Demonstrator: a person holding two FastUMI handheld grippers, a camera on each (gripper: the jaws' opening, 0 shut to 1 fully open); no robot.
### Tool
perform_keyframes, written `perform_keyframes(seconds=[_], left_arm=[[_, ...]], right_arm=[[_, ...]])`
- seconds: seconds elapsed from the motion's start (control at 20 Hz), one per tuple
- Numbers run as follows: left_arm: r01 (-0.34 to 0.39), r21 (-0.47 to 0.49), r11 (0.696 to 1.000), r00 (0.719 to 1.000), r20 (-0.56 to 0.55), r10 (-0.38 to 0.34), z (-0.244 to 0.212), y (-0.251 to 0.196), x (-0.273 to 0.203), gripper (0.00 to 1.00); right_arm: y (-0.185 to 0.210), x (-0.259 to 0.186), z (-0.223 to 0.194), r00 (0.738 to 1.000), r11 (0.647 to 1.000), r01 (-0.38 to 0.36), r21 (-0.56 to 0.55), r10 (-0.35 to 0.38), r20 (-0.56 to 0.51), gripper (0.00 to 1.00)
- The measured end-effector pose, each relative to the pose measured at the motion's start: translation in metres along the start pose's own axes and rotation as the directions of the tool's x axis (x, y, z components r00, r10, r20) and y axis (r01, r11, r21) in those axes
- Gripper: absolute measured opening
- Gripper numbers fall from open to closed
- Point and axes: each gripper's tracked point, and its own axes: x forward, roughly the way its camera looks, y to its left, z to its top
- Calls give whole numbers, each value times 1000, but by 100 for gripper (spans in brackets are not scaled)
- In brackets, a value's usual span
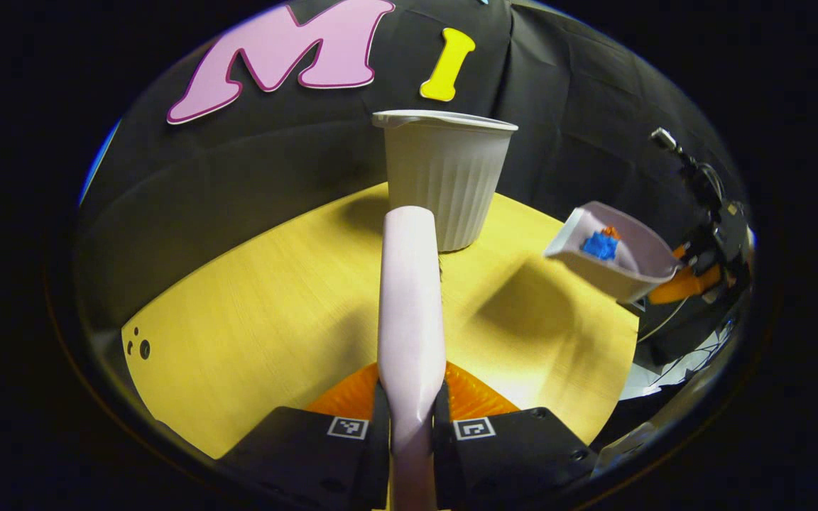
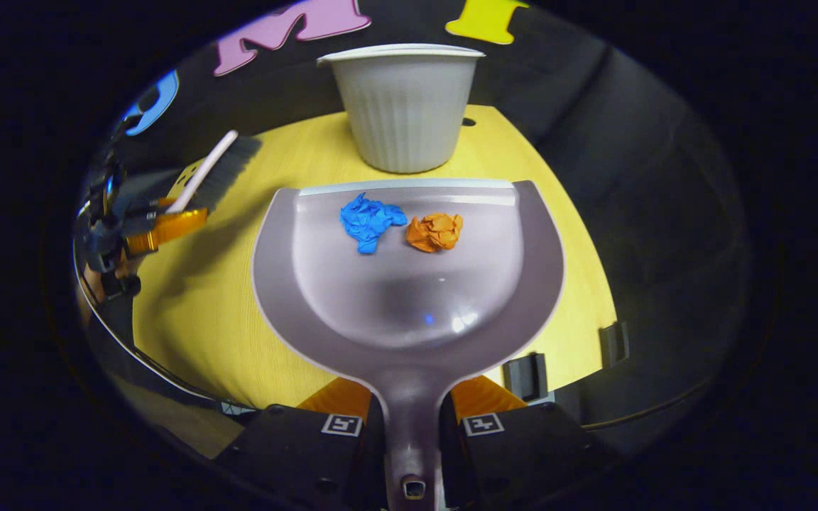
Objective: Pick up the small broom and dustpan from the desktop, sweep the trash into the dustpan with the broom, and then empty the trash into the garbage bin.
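Left gripper (image 1: 410, 426) clamps the pale broom handle (image 1: 410, 298) between both fingers; right gripper (image 2: 412, 433) pinches the dustpan (image 2: 409, 284) by its stem, pan lifted off the yellow desktop (image 2: 196, 312); blue scrap (image 2: 370, 220) and orange scrap (image 2: 436, 231) sit inside near the lip; ribbed white bin (image 2: 403, 106) stands just beyond.

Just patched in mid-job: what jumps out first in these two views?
The glossy grey plastic dustpan, held by the right gripper, carries a crumpled blue paper wad beside an orange one. Beyond it stands the ribbed white plastic bin on the yellow wooden desktop.
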Motion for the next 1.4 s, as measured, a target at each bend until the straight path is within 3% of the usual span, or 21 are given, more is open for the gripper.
perform_keyframes(seconds=[0.3,0.6,0.8,1.1,1.4], left_arm=[[18,-15,1000,1000,-3,-19,-1,-4,10,29],[-49,-37,998,999,18,50,-18,0,-12,29],[-85,-68,994,996,-17,84,-50,-2,-27,29],[-112,-141,984,994,-29,109,-71,-7,-38,29],[-124,-145,982,992,-27,121,-72,-6,-39,31]], right_arm=[[10,21,-7,994,997,44,67,-50,93,36],[8,22,-7,989,997,66,43,-71,133,36],[-1,24,-2,988,994,104,-29,-100,121,36],[-15,-9,16,981,965,193,-176,-185,62,37],[-29,-38,31,972,909,217,-357,-234,-5,41]])
